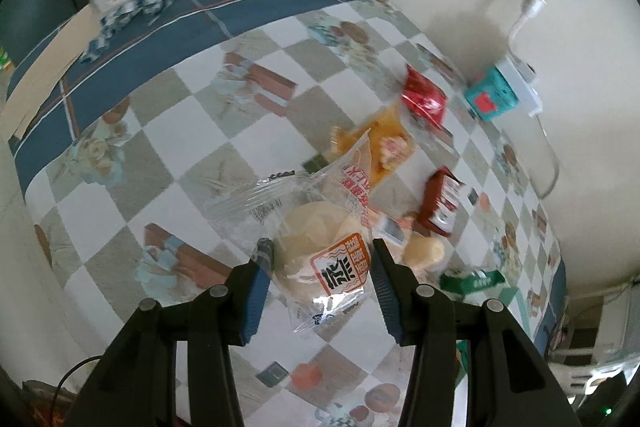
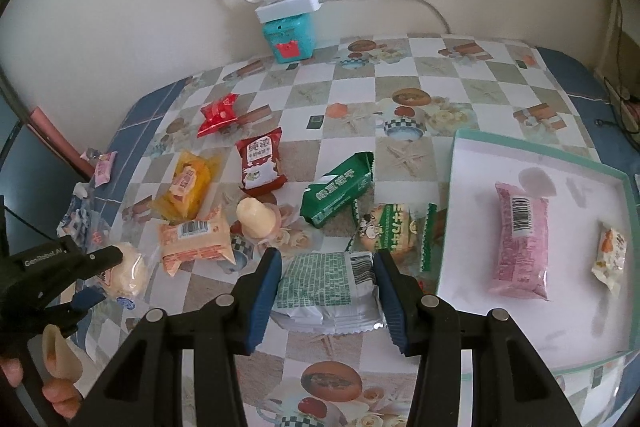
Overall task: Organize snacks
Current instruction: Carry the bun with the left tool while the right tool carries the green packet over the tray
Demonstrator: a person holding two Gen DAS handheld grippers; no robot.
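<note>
Two grabs going at once here. Left gripper (image 1: 322, 263) is spread, w/ the clear-wrapped bun (image 1: 320, 251) sitting right between the pads, packet resting on the checked tablecloth (image 1: 160, 167). Pads look near the wrapper's sides but I can't tell if they're touching yet. Not a pinch, as far as the left view shows.

Right gripper (image 2: 328, 267) also spread, straddling the green-and-silver packet (image 2: 326, 287) that lies flat on the table, just beside the tray (image 2: 452, 195). Tray's off to the right, already holding a pink packet (image 2: 520, 239) and a small wrapped candy (image 2: 610, 255). So my read: tray's the destination, two in, plenty left.

Tips for closing well. Bun first: it's soft, so squeeze on the bun body, not the loose film, and go gentle or it'll squash. Loose wrapper end toward the wrist could slip if that's all that gets caught. Silver packet: flat and slick, so get the pads low, close on the short sides, lift slow. Watch the crimped edge, it may fold.

Crowd nearby: cream cake (image 2: 256, 217) and peach packet (image 2: 196, 239) btwn the two grippers, dark green packet (image 2: 338, 195) and round biscuit pack (image 2: 390, 231) just behind the right one. Lift straight up before swinging to the tray, else neighbours prob get dragged.
</note>
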